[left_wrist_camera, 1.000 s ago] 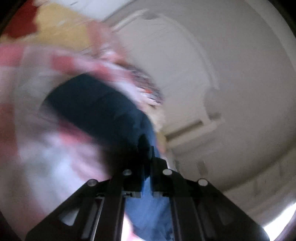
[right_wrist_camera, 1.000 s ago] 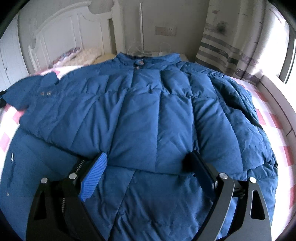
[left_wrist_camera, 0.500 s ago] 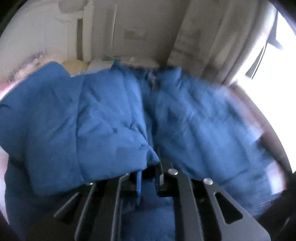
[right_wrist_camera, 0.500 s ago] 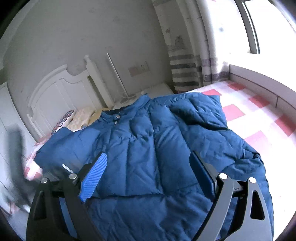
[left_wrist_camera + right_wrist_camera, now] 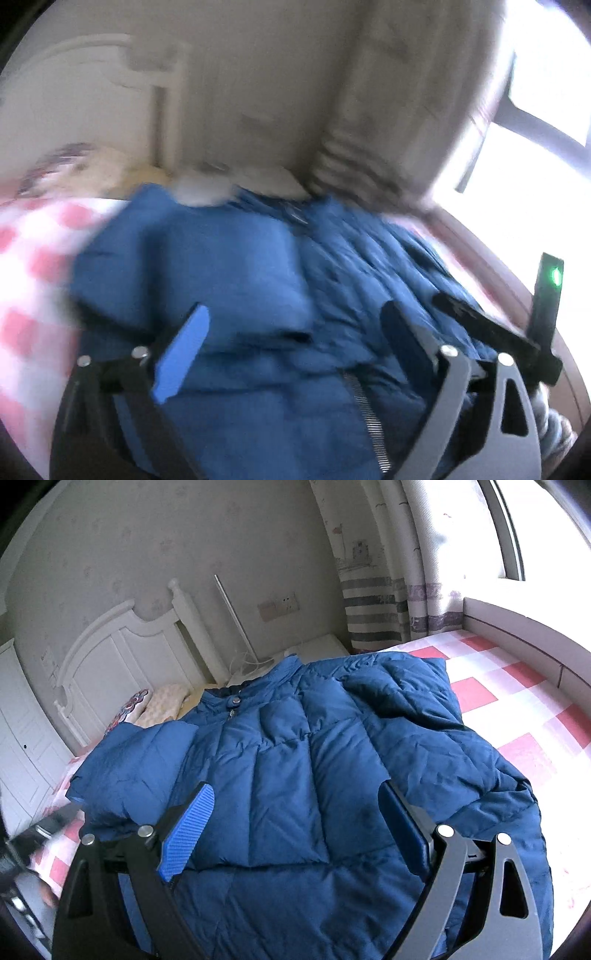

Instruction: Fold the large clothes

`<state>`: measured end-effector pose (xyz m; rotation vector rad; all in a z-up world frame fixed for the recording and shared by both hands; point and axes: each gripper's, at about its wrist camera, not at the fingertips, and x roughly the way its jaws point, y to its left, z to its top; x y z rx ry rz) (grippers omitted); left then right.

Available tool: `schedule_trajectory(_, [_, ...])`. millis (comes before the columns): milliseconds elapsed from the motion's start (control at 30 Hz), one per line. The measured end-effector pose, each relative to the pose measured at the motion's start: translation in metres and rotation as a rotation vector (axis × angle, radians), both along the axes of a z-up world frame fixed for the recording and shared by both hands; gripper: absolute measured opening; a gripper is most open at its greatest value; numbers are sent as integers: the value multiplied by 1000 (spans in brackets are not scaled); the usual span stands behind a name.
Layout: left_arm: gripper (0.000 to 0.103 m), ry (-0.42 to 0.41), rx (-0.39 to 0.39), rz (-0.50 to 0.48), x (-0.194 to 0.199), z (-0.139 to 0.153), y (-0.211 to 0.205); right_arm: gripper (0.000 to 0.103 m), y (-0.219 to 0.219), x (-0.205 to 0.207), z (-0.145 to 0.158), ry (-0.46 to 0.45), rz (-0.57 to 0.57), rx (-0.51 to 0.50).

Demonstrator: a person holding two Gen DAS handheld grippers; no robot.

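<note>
Bed: covered with a red-and-white checked sheet; it fills the lower part of both views and carries the jacket.
Headboard: white, panelled, standing against the wall at the far left end of the bed.
Curtain: pale with grey stripes, hanging beside the bright window on the right.
Jacket: large blue quilted puffer, lying front-up across the bed with its collar toward the wall and its hem toward the cameras. One sleeve is folded over the chest on the left side as seen from the right wrist; the other sleeve lies folded in at the upper right. In the blurred left wrist view the same jacket fills the middle, the folded sleeve on its left half.
Pillows: a cream one and a patterned one, just beyond the jacket's left shoulder.
Right gripper: fingers spread wide above the jacket's lower front, nothing between the pads; it also shows at the right edge of the left wrist view, with a green light.
Left gripper: fingers have just been opening and now stand spread wide over the jacket, nothing pinched between them. It appears as a dark blur at the left edge of the right wrist view.
Snap button: at the collar, closed.
</note>
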<state>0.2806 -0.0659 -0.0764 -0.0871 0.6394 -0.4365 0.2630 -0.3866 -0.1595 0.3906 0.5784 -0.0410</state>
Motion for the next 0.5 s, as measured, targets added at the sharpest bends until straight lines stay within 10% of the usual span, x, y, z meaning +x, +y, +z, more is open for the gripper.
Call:
schedule_trajectory(200, [94,143,72,384,25,-19,98,87,4,2,-1,10,8,-15])
schedule_trajectory(500, [94,235,29,450,34,-38,137,87,13,6,-3,31,20,-61])
